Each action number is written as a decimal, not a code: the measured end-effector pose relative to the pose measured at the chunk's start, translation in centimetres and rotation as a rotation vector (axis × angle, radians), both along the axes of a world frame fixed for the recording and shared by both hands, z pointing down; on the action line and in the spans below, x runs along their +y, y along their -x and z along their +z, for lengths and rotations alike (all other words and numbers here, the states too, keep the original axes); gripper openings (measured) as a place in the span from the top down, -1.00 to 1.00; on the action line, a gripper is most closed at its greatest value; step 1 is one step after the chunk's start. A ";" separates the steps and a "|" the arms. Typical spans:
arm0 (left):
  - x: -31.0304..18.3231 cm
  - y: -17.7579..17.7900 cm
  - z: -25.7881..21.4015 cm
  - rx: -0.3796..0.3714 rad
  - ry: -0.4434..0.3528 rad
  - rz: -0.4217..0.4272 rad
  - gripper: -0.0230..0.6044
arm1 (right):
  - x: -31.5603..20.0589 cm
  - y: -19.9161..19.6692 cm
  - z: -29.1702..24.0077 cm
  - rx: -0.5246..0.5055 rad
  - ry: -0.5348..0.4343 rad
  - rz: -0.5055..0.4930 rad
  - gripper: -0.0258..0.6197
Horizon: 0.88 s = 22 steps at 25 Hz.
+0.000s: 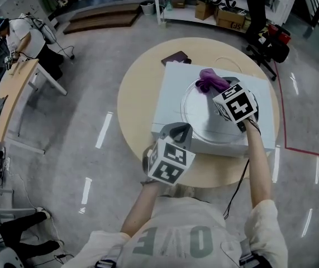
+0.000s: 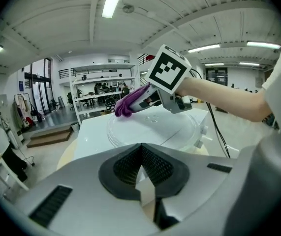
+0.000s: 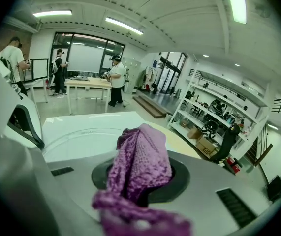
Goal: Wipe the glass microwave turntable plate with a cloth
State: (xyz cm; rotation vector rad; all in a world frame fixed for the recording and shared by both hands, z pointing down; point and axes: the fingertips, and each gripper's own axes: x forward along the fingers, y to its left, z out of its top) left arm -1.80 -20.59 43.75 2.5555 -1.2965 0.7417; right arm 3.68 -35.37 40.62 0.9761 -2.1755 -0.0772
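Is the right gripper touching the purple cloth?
Touching. The right gripper view shows the purple cloth clamped in the jaws of the right gripper.

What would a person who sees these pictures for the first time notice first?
The purple cloth stands out most: the right hand-held gripper clamps it at the far edge of the glass turntable plate. The plate lies on a white box on a round table.

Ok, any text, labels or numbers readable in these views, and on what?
"OVE", upside down, on the person's shirt; possibly part of a longer word.
Left gripper and right gripper: square marker patterns only, no letters.
Cardboard boxes on the shelf: print too small to read.
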 end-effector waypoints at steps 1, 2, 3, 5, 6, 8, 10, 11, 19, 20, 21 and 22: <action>0.0 0.0 0.0 0.000 -0.004 -0.001 0.92 | -0.2 -0.7 -0.1 0.004 -0.003 0.021 0.77; 0.0 0.1 -0.1 0.004 -0.005 -0.001 0.92 | -0.3 -1.5 -0.2 0.008 -0.004 0.042 0.77; 0.1 0.2 -0.2 0.009 -0.005 0.000 0.92 | -0.2 -2.2 -0.4 0.010 -0.004 0.063 0.77; 0.2 0.3 -0.3 0.013 -0.006 0.002 0.92 | 0.2 -4.0 -0.5 0.010 -0.004 0.091 0.77; 0.2 0.2 -0.3 0.013 -0.006 0.004 0.92 | 0.4 -5.0 -0.5 0.010 -0.006 0.099 0.77; 0.2 0.2 -0.1 0.010 -0.009 0.006 0.92 | 1.0 -7.1 -0.3 0.004 -0.005 0.123 0.77; 0.2 0.3 0.0 0.009 -0.012 0.007 0.92 | 1.7 -8.8 -0.1 -0.001 -0.002 0.159 0.77; 0.2 0.4 0.0 0.008 -0.014 0.006 0.92 | 2.2 -9.5 0.0 -0.004 -0.002 0.179 0.77; -0.2 0.4 -0.4 0.025 -0.016 0.001 0.92 | 8.2 -12.5 0.2 -0.025 -0.020 0.279 0.77; -0.2 0.4 -0.4 0.021 -0.017 -0.001 0.92 | 9.1 -12.6 0.1 -0.018 -0.028 0.287 0.77; -0.2 0.5 -0.4 0.017 -0.019 -0.002 0.92 | 10.0 -12.6 0.1 -0.009 -0.036 0.296 0.77; -0.2 0.5 -0.5 0.017 -0.021 -0.003 0.92 | 11.0 -12.6 0.1 -0.003 -0.042 0.306 0.77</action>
